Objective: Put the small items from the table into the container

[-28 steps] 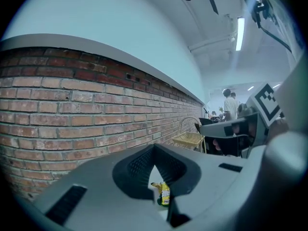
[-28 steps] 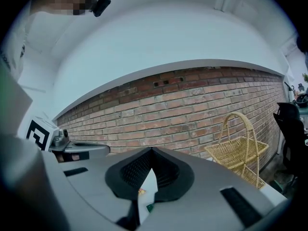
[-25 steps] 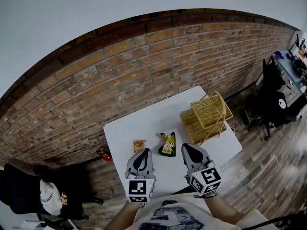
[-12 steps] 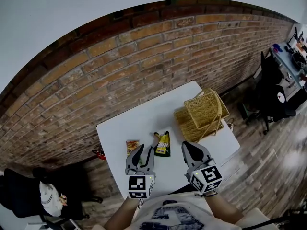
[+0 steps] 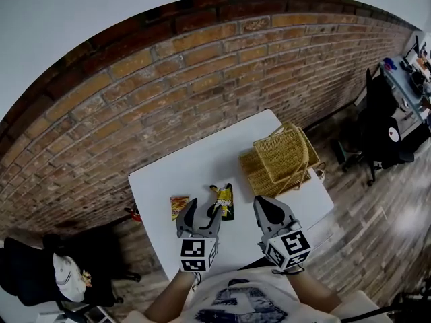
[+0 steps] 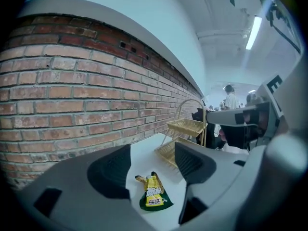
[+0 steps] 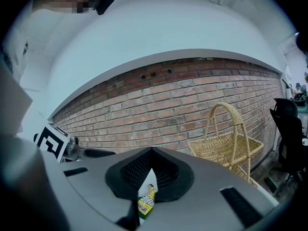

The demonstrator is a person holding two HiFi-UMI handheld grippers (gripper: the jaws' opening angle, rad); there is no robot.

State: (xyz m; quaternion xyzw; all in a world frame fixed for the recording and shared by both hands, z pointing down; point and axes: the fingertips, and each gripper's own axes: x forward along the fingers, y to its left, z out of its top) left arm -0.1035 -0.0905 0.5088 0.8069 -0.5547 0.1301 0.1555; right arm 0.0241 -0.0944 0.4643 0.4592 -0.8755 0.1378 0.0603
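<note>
We see our left hand-held gripper [image 5: 202, 212] opening wide, nothing between its jaws, one jaw partly hiding the green packet [image 5: 225, 199] on the worktop [image 5: 195, 170] just ahead, while our right hand-held gripper [image 5: 265, 209] sits closed, empty, near the basket [image 5: 279, 159].

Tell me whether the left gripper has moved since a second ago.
Yes. The left gripper shifted right, from below the orange packet toward the green packet, jaws opening with nothing between.

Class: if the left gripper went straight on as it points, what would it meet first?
Probably the green snack packet on the table; the left gripper, jaws opening with nothing between, aims down at it.
</note>
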